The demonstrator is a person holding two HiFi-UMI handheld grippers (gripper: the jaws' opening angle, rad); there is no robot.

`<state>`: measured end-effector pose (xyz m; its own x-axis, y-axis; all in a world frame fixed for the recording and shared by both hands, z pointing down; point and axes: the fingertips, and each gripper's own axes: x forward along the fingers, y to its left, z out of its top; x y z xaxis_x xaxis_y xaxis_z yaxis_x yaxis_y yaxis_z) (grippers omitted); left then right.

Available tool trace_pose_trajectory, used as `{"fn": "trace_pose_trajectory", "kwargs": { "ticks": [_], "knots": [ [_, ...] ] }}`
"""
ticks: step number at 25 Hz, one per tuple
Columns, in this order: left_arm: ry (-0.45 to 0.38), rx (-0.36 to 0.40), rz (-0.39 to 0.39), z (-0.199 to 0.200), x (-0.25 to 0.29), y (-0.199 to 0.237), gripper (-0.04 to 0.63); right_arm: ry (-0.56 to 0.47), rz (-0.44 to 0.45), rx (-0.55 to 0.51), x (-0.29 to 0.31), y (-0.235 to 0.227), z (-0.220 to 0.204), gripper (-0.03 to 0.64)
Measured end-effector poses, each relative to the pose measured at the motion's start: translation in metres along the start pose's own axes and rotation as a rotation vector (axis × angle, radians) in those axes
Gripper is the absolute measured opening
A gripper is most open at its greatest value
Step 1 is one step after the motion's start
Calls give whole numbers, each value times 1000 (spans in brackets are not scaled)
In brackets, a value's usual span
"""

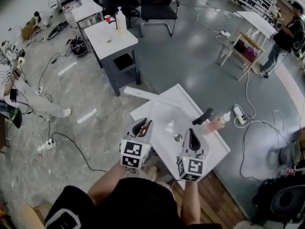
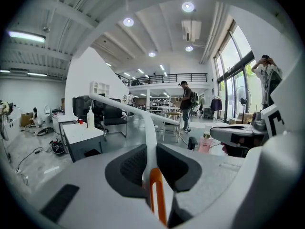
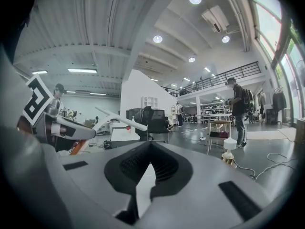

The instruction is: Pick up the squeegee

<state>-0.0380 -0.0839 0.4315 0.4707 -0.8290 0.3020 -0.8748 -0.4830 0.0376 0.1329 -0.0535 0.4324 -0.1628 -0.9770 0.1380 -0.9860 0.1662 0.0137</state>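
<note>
Left gripper [image 2: 151,166] first: it's clamped on the squeegee [image 2: 148,132], pads pinching the white neck just above an orange strip, blade raised crosswise ahead of me. My right gripper [image 3: 150,149] carries nothing, tips together as far as I can tell; its view catches the blade off to the left. Only the head view shows the white table [image 1: 212,149] below both. On it stands a pink bottle [image 1: 213,124], label too small to read.
</note>
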Motion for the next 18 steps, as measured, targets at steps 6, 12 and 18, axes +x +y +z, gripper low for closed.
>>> {"fn": "trace_pose_trajectory", "kwargs": {
  "ticks": [6, 12, 18],
  "knots": [
    [-16, 14, 14, -4, -21, -7, 67, -4, 18, 13, -13, 5, -1, -2],
    [-17, 15, 15, -4, -24, -10, 67, -3, 35, 25, -14, 8, 0, -3],
    [-24, 13, 18, 0, -23, -10, 67, -5, 37, 24, -12, 8, 2, -2]
  ]
}}
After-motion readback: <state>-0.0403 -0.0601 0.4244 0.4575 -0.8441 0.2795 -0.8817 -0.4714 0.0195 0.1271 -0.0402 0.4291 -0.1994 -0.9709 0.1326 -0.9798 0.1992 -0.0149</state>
